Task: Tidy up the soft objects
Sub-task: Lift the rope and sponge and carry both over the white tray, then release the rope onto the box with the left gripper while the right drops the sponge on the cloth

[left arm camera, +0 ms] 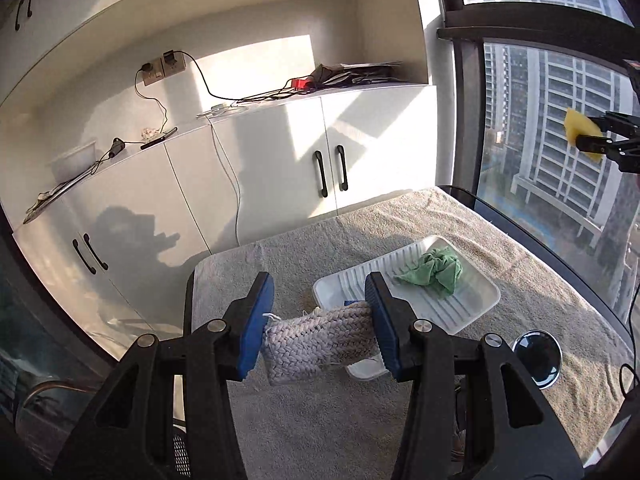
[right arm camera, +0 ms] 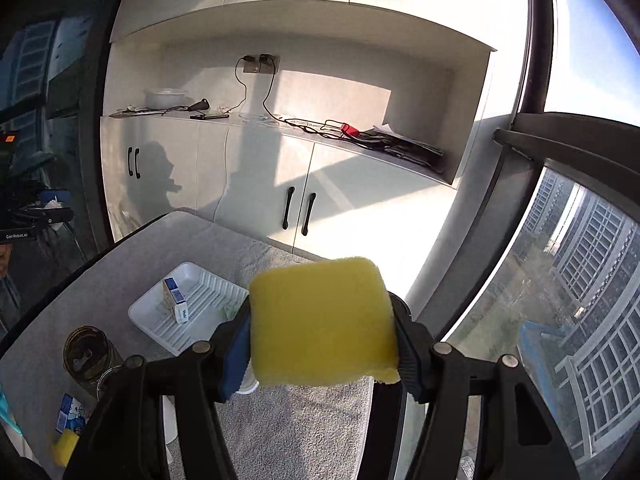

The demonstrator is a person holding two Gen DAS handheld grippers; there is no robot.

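Note:
My left gripper point(left arm camera: 320, 320) is shut on a grey knitted cloth point(left arm camera: 320, 342), held above the near edge of a white ribbed tray point(left arm camera: 472, 304). A crumpled green cloth point(left arm camera: 434, 270) lies in the tray. My right gripper point(right arm camera: 322, 332) is shut on a yellow sponge point(right arm camera: 322, 320), held high above the towel-covered table point(right arm camera: 280, 420). It also shows in the left wrist view point(left arm camera: 588, 138), far right, with the sponge point(left arm camera: 578, 128). In the right wrist view the tray point(right arm camera: 208, 320) holds a small white and blue box point(right arm camera: 175, 300).
A glass jar point(right arm camera: 90, 354) stands near the table's left front, with a blue carton point(right arm camera: 70, 414) and a second yellow sponge point(right arm camera: 64, 448) nearer. A round lid point(left arm camera: 538, 356) lies right of the tray. White cabinets point(left arm camera: 280, 168) stand behind; a window is at the right.

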